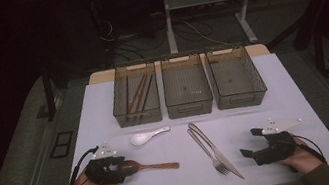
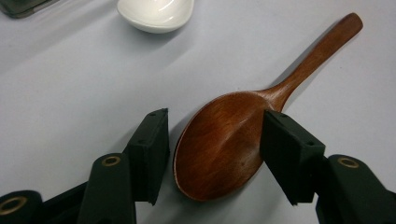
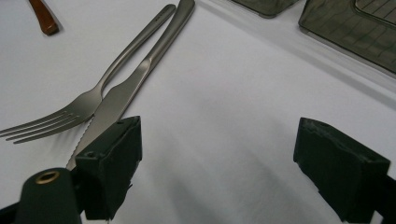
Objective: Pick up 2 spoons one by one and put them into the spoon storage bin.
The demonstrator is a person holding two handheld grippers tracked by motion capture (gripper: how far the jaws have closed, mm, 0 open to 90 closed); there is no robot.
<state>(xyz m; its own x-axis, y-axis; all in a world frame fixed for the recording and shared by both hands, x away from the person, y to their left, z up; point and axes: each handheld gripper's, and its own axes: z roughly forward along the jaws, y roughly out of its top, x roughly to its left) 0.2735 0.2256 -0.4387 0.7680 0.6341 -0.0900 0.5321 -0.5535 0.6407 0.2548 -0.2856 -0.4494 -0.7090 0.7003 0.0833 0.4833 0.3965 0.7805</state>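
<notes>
A brown wooden spoon [image 1: 150,166] lies on the white table [image 1: 281,103] at the front left, its handle pointing right. My left gripper [image 1: 114,169] is open with the spoon's bowl [image 2: 219,144] between its jaws. One pad [image 2: 285,149] touches the bowl's edge, while the other pad [image 2: 152,149] stands a narrow gap away. At the front right, my right gripper [image 1: 248,146] is open and holds nothing [image 3: 219,135]. A steel fork [image 3: 93,100] and knife [image 3: 126,91] lie just to its left, the knife blade running under one jaw.
A white ceramic spoon [image 1: 144,136] lies beyond the wooden one. Three grey bins stand in a row at the back; the left bin [image 1: 138,114] holds chopsticks [image 1: 139,91], and nothing shows in the middle bin [image 1: 189,104] or right bin [image 1: 242,97]. The fork [image 1: 207,148] and knife [image 1: 224,158] lie mid-table.
</notes>
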